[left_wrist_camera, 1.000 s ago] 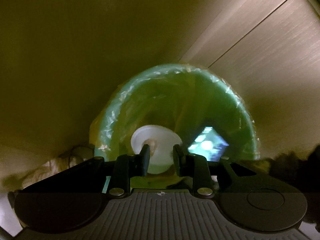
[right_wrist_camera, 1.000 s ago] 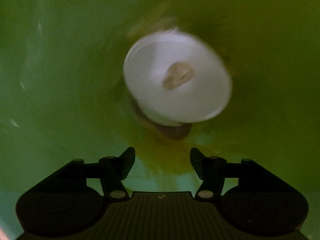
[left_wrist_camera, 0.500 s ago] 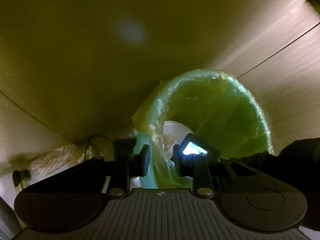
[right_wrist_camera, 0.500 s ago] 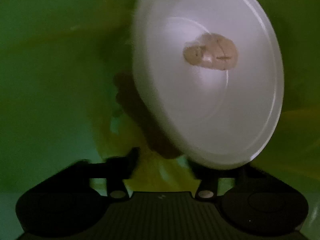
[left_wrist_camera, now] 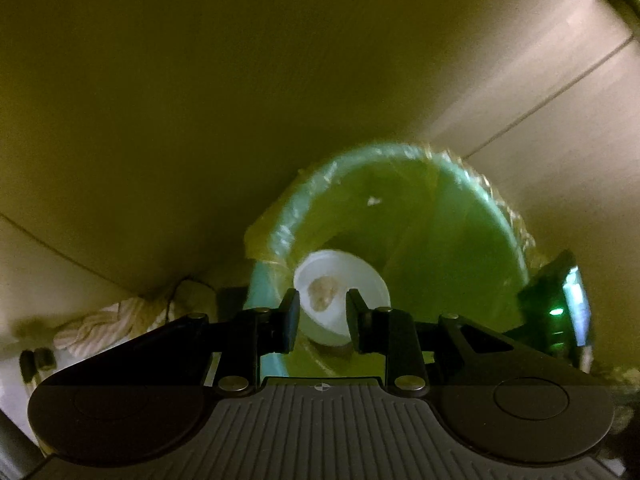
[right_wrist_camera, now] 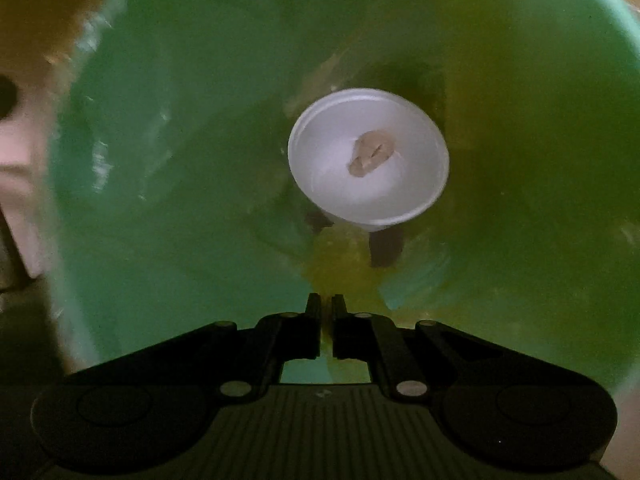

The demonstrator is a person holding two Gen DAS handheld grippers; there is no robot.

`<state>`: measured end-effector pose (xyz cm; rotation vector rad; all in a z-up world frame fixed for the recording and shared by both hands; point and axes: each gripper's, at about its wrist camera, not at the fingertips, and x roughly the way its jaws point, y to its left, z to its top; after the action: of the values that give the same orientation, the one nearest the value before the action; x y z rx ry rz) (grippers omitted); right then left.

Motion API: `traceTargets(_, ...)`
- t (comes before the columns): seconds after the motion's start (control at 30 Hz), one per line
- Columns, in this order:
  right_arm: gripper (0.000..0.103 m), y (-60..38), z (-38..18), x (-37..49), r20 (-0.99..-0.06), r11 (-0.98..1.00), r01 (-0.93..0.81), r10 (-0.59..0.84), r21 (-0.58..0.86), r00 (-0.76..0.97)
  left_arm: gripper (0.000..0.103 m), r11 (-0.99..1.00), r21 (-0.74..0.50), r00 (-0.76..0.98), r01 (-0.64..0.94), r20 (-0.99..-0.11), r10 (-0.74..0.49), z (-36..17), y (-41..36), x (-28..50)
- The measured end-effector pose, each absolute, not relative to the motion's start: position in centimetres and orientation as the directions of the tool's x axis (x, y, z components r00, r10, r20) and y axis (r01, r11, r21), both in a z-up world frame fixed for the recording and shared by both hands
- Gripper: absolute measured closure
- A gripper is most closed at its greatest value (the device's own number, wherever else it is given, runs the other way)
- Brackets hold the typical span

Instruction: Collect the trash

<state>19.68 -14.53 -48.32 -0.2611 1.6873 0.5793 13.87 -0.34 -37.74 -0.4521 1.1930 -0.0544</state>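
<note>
A green bin (left_wrist_camera: 460,216) lined with a yellowish plastic bag stands on the floor against a wall. A white foam cup (right_wrist_camera: 368,160) with a brown scrap inside lies at the bin's bottom; it also shows in the left wrist view (left_wrist_camera: 340,292). My right gripper (right_wrist_camera: 326,308) is shut and empty, pointing down into the bin (right_wrist_camera: 160,160) above the cup. My left gripper (left_wrist_camera: 322,304) is open and empty, held outside the bin's near rim. The right gripper's body (left_wrist_camera: 560,304) shows at the bin's right rim.
A beige wall (left_wrist_camera: 200,100) rises behind the bin, with a wood panel (left_wrist_camera: 560,120) to the right. A striped cloth (left_wrist_camera: 104,324) and a cable lie on the floor at left. A pale box-like object (right_wrist_camera: 20,184) sits outside the bin's left rim.
The right gripper has drawn back up from the cup and closed its fingers; the cup lies at the bin's bottom. The left gripper has shifted so the bin sits more central.
</note>
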Motion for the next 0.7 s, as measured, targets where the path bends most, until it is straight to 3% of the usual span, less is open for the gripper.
traceTargets(0.13, 0.089, -14.5, -47.1, 19.6, -0.976, 0.838, -0.505, 0.14, 0.207, -0.167, 0.074, 0.94, -0.315, 0.318, -0.132, -0.911, -0.261, -38.6, -2.0, 13.7)
traceTargets(0.2, 0.059, -13.9, -46.1, 20.2, -0.987, 0.804, -0.573, 0.125, 0.158, -0.097, 0.074, 0.954, -0.286, 0.292, -0.095, -0.924, -0.248, -39.0, -2.8, 13.5)
traceTargets(0.27, 0.054, -13.5, -43.9, 21.5, -0.99, 0.791, -0.602, 0.139, 0.111, -0.001, 0.074, 0.964, -0.258, 0.266, -0.06, -0.935, -0.234, -39.2, -3.4, 13.2)
traceTargets(0.37, 0.057, -14.7, -41.8, 24.6, -0.974, 0.845, -0.505, 0.225, 0.176, 0.036, 0.075, 0.969, -0.244, 0.249, -0.044, -0.942, -0.226, -39.3, -4.0, 13.0)
traceTargets(0.47, 0.078, -14.5, -44.1, 27.3, -0.98, 0.878, -0.443, 0.2, 0.182, -0.007, 0.075, 0.943, -0.327, 0.29, -0.066, -0.91, -0.295, -38.5, -3.5, 13.3)
traceTargets(0.6, 0.083, -14.2, -52.6, 28.1, -0.915, 0.933, -0.166, 0.258, 0.319, -0.31, 0.075, 0.911, -0.405, 0.328, -0.081, -0.874, -0.359, -37.7, -3.4, 13.8)
traceTargets(0.7, 0.083, -14.4, -56.3, 25.1, -0.859, 0.965, -0.057, 0.2, 0.256, -0.472, 0.075, 0.89, -0.45, 0.324, -0.08, -0.856, -0.403, -38.2, -3.8, 14.5)
